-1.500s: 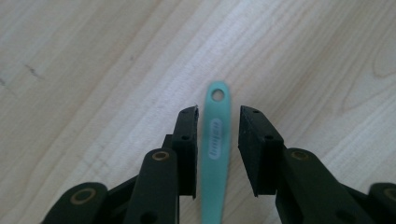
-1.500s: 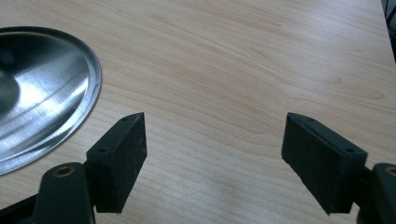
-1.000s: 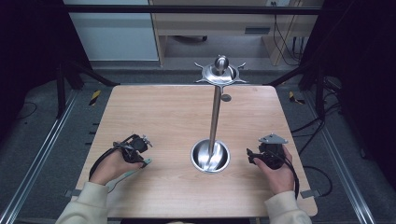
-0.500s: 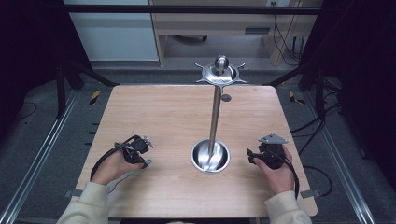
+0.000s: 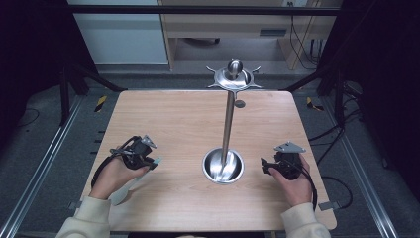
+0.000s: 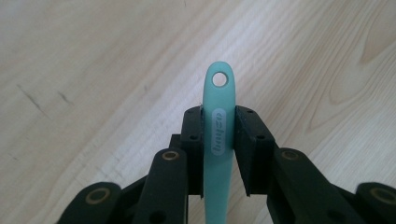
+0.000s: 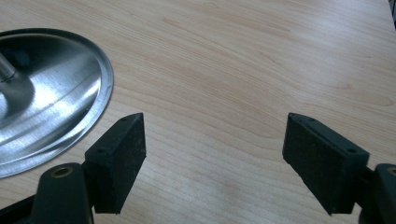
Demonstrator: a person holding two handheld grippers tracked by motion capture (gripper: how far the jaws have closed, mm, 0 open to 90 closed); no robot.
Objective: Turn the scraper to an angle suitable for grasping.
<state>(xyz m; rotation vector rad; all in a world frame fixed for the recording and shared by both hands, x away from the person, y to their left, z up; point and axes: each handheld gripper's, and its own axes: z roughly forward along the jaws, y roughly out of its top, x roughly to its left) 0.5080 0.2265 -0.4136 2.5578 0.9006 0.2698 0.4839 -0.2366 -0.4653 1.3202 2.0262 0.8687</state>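
My left gripper (image 6: 218, 128) is shut on the flat handle of a teal utensil (image 6: 219, 93), whose holed end pokes out past the pads. In the high view that gripper (image 5: 150, 158) is at the table's left, and the utensil's pale wide end (image 5: 123, 191) trails back under the hand. Its jaws closed a little further on the handle within the last second. My right gripper (image 7: 215, 140) stands open over bare wood with nothing between its pads; its jaws have just been opening. In the high view it (image 5: 266, 166) points at the stand's base (image 5: 223, 168).
A steel utensil stand rises from a round dished base (image 7: 51, 93) at the table's middle front, with a thin pole (image 5: 228, 124) and a hooked disc on top (image 5: 234, 77). Wooden tabletop (image 5: 188, 119) spreads behind both hands. Metal frame rails run along both sides.
My left hand has risen slightly, lifting the teal utensil with it. The right hand has stayed where it was.
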